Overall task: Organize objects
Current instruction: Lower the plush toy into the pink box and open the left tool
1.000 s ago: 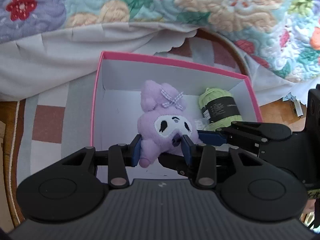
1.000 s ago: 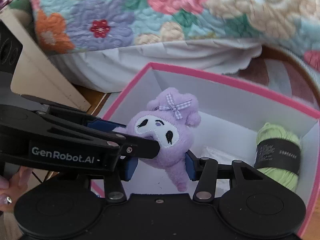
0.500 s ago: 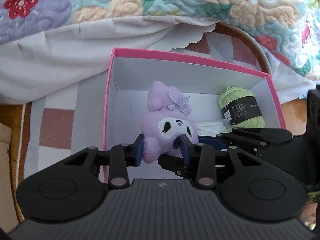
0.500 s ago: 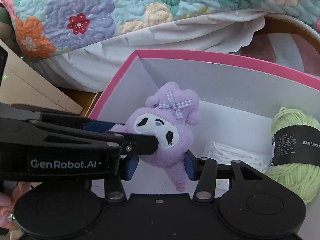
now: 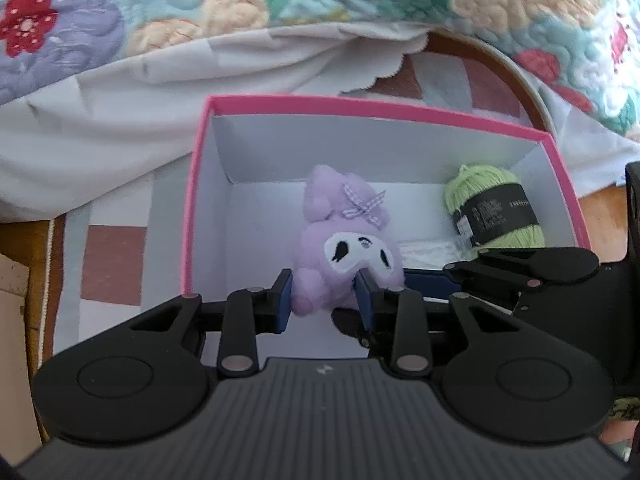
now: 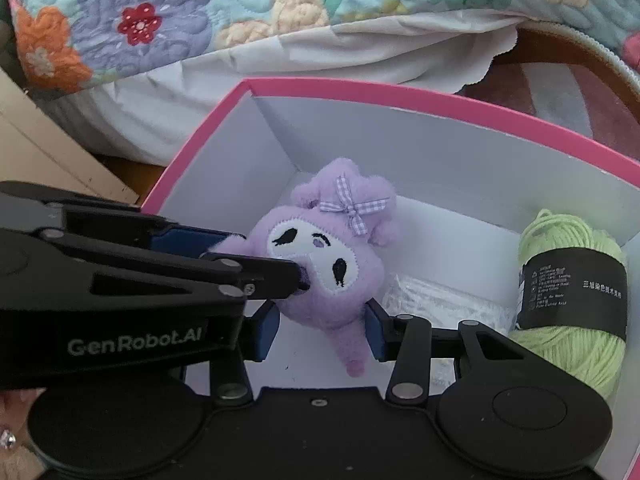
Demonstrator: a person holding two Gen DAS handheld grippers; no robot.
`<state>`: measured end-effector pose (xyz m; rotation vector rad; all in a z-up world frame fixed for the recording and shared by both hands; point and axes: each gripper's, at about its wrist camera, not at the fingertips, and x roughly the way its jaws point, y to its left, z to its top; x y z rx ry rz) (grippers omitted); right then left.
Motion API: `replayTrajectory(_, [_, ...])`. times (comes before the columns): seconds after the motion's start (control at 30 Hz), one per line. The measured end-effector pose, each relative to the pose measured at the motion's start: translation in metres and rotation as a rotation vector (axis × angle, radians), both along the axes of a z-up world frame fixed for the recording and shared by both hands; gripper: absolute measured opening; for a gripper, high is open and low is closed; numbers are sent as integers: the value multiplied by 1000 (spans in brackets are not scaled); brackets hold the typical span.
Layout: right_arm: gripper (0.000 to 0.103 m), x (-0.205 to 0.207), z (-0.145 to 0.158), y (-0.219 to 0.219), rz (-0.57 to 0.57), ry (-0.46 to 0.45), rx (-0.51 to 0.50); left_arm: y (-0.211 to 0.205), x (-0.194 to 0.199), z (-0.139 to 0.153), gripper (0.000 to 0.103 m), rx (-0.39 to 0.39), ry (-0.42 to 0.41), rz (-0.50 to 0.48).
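Plush [image 5: 346, 254] clamped by both grippers, left [image 5: 325, 296] and right [image 6: 320, 330], jaws just closing on it, low inside box [image 5: 196, 200] near its left wall; yarn [image 5: 494, 210] at right wall. Placing step; next, probably release and lift clear.

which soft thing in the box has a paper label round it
The green yarn ball at the right of the pink box; the purple plush toy has a bow instead.
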<state>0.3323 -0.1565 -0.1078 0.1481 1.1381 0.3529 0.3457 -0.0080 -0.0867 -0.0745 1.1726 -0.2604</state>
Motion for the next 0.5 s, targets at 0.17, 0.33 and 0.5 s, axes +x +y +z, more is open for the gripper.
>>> replayTrajectory(0.17, [54,4,0,1,17,10,3,7,-2,3,31,-6,-9,30])
replayTrajectory(0.33, [59,1,5,3,35,-12,25,10,-4,8,31,-3,-22,55])
replayTrajectory(0.5, [48,2,1,8,18,-26,-14,14,-11,17,31,-16,-28,81])
